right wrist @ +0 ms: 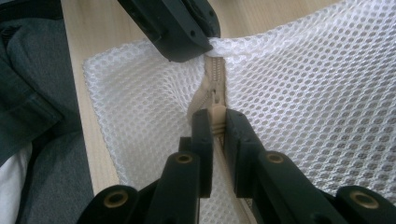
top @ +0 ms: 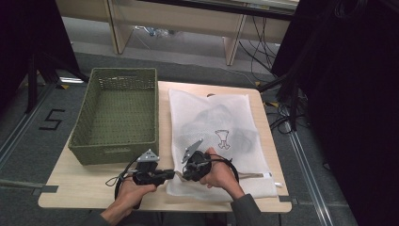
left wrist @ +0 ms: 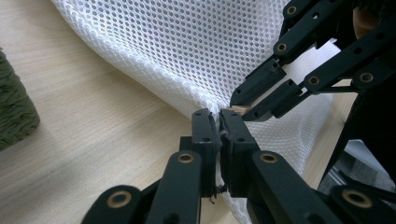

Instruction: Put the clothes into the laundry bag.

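Note:
A white mesh laundry bag (top: 197,103) with dark clothes inside lies on the right half of the table (top: 84,188). At its near left corner both grippers meet. My left gripper (left wrist: 218,125) is shut on a bunched fold of mesh (left wrist: 205,100) at the end of the beige zipper (right wrist: 211,77). My right gripper (right wrist: 215,122) is shut on the beige zipper pull (right wrist: 216,112), a short way along the zipper from the left gripper (right wrist: 208,44). In the high view the left gripper (top: 170,174) points right and the right gripper (top: 186,173) points left and down.
A green woven basket (top: 123,71) stands on the table's left half, right beside the bag and just beyond my left hand. The table's front edge lies close below both hands. Dark stands and cables surround the table on the floor.

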Tool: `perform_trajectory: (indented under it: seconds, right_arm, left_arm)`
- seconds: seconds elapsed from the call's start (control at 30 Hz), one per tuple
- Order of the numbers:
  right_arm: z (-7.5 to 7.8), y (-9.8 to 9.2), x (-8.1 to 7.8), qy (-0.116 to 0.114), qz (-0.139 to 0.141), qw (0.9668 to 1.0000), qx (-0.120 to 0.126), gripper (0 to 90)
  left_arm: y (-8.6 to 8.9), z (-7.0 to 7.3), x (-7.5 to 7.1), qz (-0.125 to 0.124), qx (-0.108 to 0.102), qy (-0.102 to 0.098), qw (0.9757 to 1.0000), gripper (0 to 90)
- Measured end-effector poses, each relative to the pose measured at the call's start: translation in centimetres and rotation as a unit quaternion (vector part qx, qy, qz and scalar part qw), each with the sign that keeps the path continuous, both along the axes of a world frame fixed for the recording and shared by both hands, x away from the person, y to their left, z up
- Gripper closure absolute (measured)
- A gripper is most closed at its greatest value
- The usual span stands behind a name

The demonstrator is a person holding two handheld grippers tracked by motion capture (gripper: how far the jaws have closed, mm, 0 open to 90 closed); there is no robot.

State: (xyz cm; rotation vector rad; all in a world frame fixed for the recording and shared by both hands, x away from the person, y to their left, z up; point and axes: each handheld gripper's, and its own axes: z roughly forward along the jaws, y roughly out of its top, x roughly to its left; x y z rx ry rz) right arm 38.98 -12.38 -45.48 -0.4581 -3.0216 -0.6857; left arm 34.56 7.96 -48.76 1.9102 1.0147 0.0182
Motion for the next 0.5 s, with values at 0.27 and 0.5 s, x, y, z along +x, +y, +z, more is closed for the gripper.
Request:
perform_trajectory:
  seconds: [0.27, 0.5]
  right_arm:
    - [-0.1, -0.4, 0.1, 0.006, -0.016, 0.9998, 0.005, 83.9]
    - [0.0, -1.1, -0.2, 0.006, -0.025, 0.9996, 0.011, 83.8]
  left_arm:
    - [0.3, 0.3, -0.1, 0.013, -0.007, -0.003, 0.9999, 86.4]
    - [0.7, 0.5, -0.1, 0.017, -0.012, -0.005, 0.9998, 86.4]
